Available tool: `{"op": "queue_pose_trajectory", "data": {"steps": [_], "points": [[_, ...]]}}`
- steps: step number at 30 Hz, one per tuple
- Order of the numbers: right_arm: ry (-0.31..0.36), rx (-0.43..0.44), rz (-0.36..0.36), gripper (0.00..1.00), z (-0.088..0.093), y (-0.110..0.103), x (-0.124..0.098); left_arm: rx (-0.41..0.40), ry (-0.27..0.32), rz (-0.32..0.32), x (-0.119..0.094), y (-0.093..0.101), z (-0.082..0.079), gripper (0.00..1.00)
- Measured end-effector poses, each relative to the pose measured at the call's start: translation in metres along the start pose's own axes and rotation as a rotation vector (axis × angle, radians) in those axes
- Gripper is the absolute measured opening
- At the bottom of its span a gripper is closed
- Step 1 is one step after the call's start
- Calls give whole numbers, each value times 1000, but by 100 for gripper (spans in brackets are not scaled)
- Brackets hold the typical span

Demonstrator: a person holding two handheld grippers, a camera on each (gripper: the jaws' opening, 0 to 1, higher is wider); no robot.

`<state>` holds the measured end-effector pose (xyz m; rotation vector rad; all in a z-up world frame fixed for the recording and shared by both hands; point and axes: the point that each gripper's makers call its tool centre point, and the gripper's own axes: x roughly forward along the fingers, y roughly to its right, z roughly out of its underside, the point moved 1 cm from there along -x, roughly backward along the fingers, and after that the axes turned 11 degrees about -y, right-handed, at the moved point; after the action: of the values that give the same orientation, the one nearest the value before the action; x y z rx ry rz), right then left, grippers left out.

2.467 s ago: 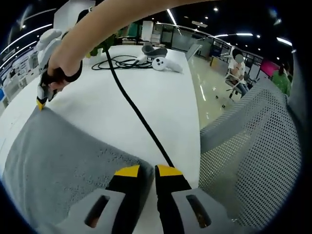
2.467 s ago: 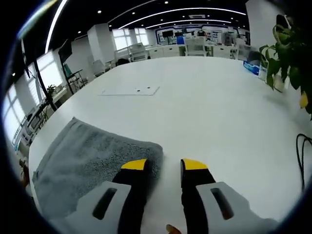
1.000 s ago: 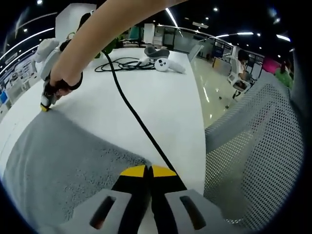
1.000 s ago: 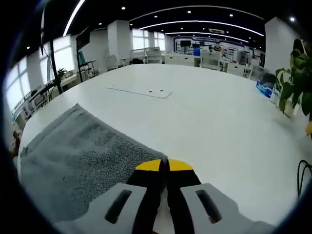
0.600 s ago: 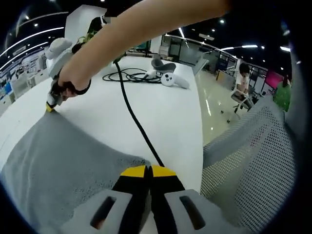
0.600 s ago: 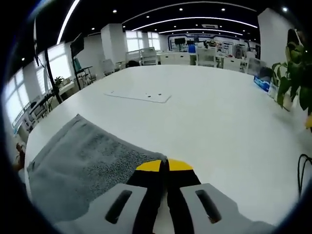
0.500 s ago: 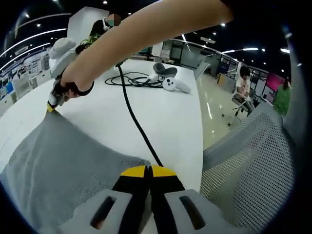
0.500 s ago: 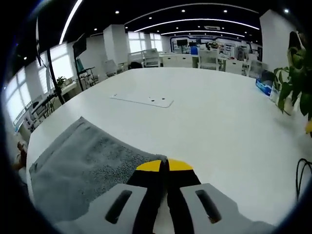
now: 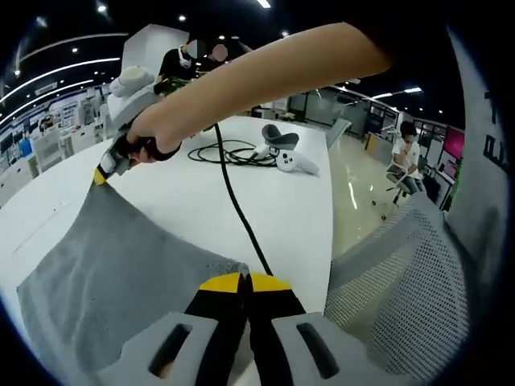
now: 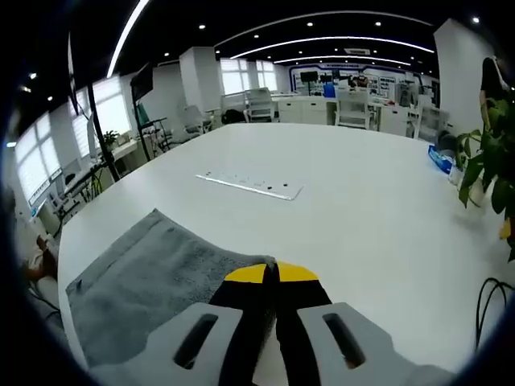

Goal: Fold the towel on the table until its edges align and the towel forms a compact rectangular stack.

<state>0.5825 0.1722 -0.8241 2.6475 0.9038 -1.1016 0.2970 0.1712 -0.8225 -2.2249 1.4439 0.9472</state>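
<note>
- Left gripper view: right gripper (image 9: 100, 175) far left, clamped on a towel (image 9: 113, 265) corner, lifted off the tabletop (image 9: 298, 201).
- Mid: our left gripper (image 9: 241, 281) pinches the near corner by the tabletop edge; black cable (image 9: 233, 209) runs just beside it.
- Right gripper view: right gripper (image 10: 269, 272) jaws closed on the towel (image 10: 153, 273).
- Risk, we judge: uneven lift → skewed fold; cable may snag.

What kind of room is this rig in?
Most likely an open-plan office or lab: a large white table holding the grey towel, rows of desks and chairs behind under ceiling strip lights, and a mesh office chair beside the table.
</note>
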Motion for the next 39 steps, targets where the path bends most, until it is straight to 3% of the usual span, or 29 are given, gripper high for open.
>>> {"op": "queue_pose_trajectory", "data": {"steps": [21,31,39], "points": [[66,52,-44,0,-50,-34,-29,-3,107,-97,-62,-2,-18,2],[86,30,-66,0,-64,-61,-36,-55,117,-156,-83,-9,0,2],[97,26,-82,0,-74,-80,-39,-127,155,-233,-112,-18,15,2]]}}
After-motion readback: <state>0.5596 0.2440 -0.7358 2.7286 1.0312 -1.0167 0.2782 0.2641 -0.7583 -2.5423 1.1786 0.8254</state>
